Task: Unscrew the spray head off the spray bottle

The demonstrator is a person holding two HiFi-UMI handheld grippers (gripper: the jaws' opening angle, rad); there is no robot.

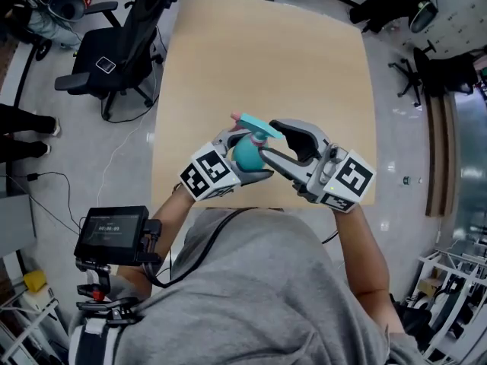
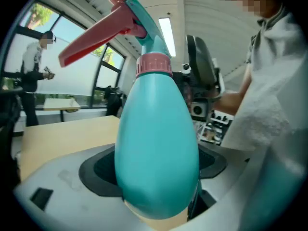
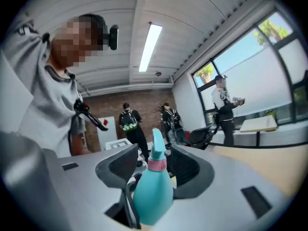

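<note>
Above table [image 1: 266, 67], left claw [image 1: 245, 157] clamps teal spray bottle [image 2: 156, 143]; right claw [image 1: 268, 138] spread loose around pink collar [image 2: 154, 64]

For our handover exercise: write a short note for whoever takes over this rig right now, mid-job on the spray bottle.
Left gripper: shut on the teal plastic spray bottle's body, held above the light wooden table.
Right gripper: open, jaws either side of the pink screw collar, not gripping.
Done: nothing visible; red-triggered spray head still on.
Remaining: grip collar, unscrew, lift head off.
</note>
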